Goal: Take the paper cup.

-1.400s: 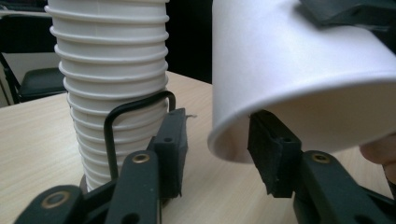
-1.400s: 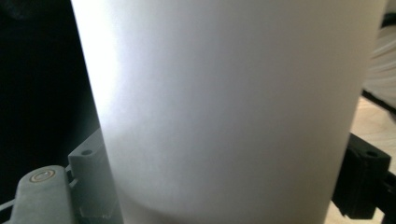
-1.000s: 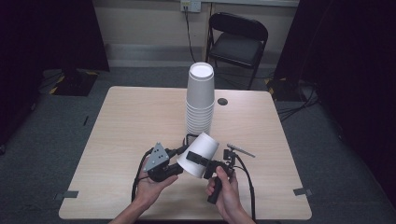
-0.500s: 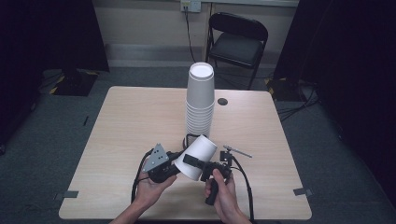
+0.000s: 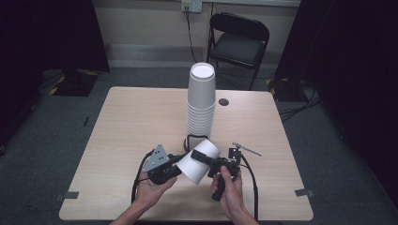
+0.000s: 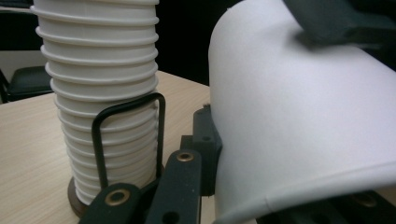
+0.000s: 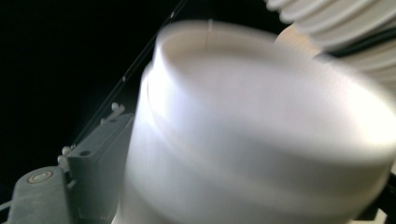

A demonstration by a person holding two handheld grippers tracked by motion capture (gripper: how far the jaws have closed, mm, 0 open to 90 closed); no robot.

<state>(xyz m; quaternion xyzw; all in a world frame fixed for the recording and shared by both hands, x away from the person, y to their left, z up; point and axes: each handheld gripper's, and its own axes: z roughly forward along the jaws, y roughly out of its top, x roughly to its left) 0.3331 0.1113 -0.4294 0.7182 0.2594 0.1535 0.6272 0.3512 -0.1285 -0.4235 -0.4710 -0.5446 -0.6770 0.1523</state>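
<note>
The left gripper (image 5: 174, 169) sits at the near edge of the table (image 5: 122, 122), held in the person's left hand (image 5: 149, 191), with its grey three-cornered plate on top. Its jaws have just been closing and now stand nearly as far in as they go, clamped on the rim end of a single white paper cup (image 5: 199, 160) — the left gripper view shows the cup's rolled rim (image 6: 299, 191) lying right across those black jaws, with the cup wall rising above them. The cup lies tilted on its side above the tabletop, base pointing far and to the right, open mouth toward the left gripper. The right gripper (image 5: 206, 161), held in the right hand (image 5: 227, 187), has one jaw laid along the top of the cup's wall; the right gripper view is blurred, and the cup (image 7: 261, 135) stands between its jaws (whether the pads actually press on it cannot be told). Just beyond the held cup, at the middle of the table, stands a tall stack of white cups (image 5: 201, 105) — upside down, inside a low black wire holder (image 6: 128, 135). A small dark disc (image 5: 223, 101) lies to the right of the stack. A folding chair (image 5: 239, 40) stands beyond the far edge.
</note>
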